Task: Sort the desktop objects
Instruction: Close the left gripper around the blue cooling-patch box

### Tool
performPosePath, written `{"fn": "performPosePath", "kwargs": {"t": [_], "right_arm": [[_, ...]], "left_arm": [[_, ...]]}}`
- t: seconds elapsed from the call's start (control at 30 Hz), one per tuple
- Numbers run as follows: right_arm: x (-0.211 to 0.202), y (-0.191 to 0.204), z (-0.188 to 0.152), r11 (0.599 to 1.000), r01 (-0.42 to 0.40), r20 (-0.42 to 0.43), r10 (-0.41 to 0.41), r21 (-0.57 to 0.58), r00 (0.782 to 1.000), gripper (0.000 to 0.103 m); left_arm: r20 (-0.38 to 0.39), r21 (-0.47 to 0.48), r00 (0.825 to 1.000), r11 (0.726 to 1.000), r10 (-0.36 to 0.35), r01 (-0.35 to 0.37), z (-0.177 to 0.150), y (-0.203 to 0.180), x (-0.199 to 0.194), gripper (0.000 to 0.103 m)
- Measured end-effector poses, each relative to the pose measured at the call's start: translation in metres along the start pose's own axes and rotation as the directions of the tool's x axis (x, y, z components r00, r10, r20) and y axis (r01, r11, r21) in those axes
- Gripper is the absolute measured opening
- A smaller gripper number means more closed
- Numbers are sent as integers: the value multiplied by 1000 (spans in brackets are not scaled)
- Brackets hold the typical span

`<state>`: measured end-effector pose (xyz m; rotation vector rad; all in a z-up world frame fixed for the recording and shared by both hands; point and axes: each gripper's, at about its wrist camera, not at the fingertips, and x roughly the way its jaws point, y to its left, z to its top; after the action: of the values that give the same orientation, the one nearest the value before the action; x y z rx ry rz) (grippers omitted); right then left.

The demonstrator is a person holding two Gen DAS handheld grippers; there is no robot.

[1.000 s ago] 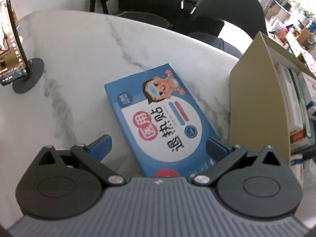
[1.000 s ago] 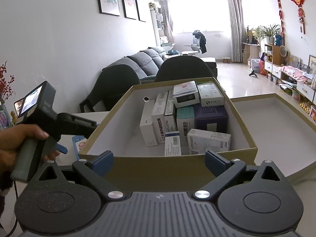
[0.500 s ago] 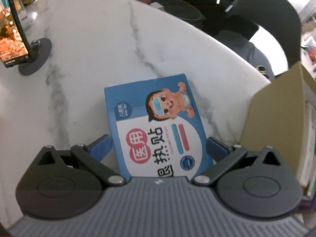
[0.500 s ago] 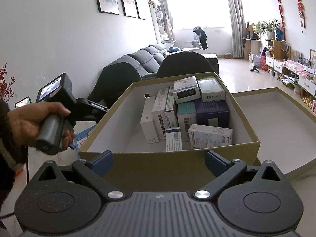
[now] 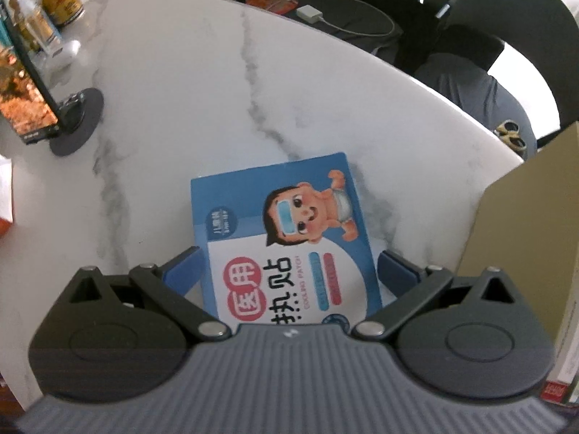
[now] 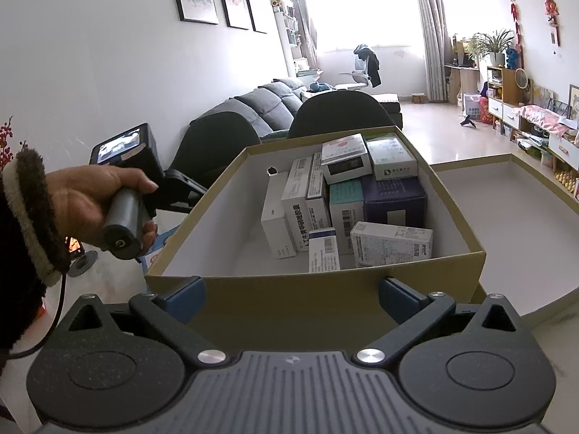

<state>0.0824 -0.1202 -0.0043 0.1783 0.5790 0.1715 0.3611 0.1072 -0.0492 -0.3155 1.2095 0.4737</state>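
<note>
In the left wrist view, the left gripper (image 5: 289, 271) is seen spread wide, its blue fingers (image 5: 182, 271) set on either side of the near end of the blue box (image 5: 286, 224), which lies flat on the marble table (image 5: 181, 108). Whether the pads touch the box sides cannot be told; no squeeze is evident.

Against the frame a second ago, the box has been brought from a skewed lie toward 1 o'clock to nearly square between the fingers, and more of its near end is now hidden under the gripper body. The gripper has thus been advanced over the box and lined up with it, so the pick is judged ready for closing. The carton (image 5: 521, 253), the likely destination, stands at 3 o'clock, just beside the box.

Farther out, the phone stand (image 5: 72, 126) is found at 10 o'clock and cans (image 5: 61, 0) at 11 o'clock; both have come further into view than before.

In the right wrist view, the right gripper (image 6: 289, 296) is also wide and empty, held just short of the carton's (image 6: 325, 289) near wall. The packets (image 6: 343, 209) inside are unchanged. The hand (image 6: 90, 202) holding the left tool at 9 o'clock has been brought nearer and higher than earlier.
</note>
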Motion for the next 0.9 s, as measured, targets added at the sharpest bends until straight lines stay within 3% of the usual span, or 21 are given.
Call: {"fn": "performPosePath", "kwargs": {"t": [0.33,0.67,0.9], "right_arm": [[2,2,-2,1000,-4,-9,4,3,1000,103],[-2,4,-1,1000,-11,3,11,8,1000,102],[-11,8,0,1000,-12,19,12,7,1000,102]], "left_arm": [[25,53,996,995,83,-84,-5,-15,4,103],[86,116,993,989,83,-92,-17,-11,4,103],[143,186,989,980,44,-70,-31,1,0,103]]}}
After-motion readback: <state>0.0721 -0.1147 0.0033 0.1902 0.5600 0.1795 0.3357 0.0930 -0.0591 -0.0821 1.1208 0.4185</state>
